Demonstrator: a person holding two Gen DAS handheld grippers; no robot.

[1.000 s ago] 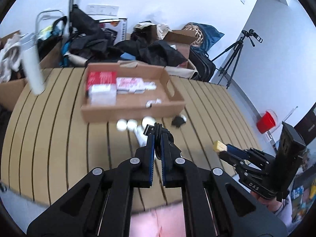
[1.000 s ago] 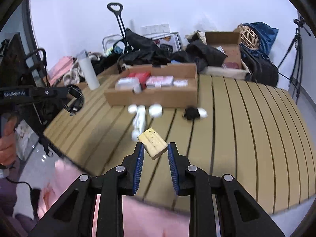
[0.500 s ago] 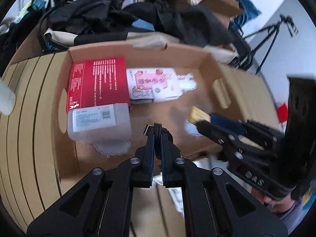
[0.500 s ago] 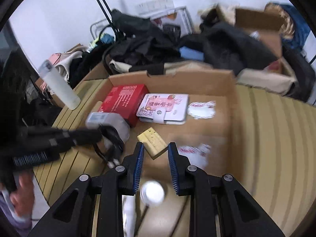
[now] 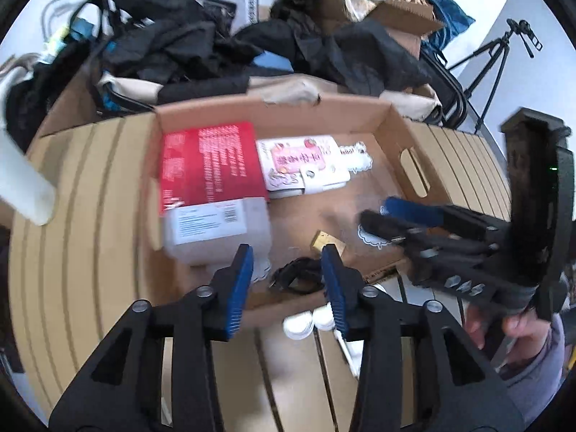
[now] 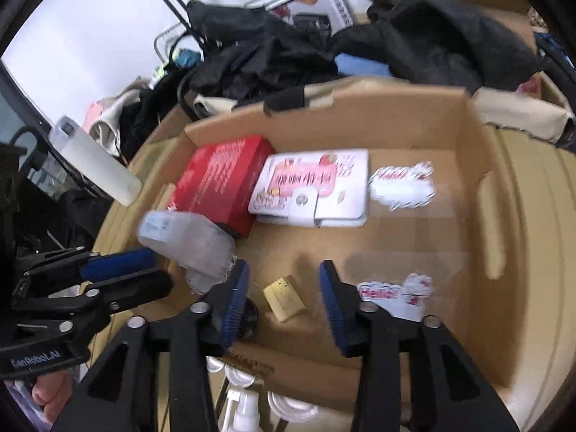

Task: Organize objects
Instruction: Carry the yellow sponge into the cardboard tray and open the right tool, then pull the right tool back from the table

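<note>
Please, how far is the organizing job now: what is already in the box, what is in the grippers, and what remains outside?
Done: red box, notebook and stickers lie in the cardboard box. In hand: nothing; both grippers are opening, the yellow block below the right gripper, the black cable below the left gripper. Left: white caps outside.

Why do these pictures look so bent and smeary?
Both views come through fisheye lenses, so the cardboard box bulges and the corners go black. In the left wrist view the red box is smeared by motion blur; in the right wrist view the yellow block is soft. Light is flat, with no strong glare.
</note>
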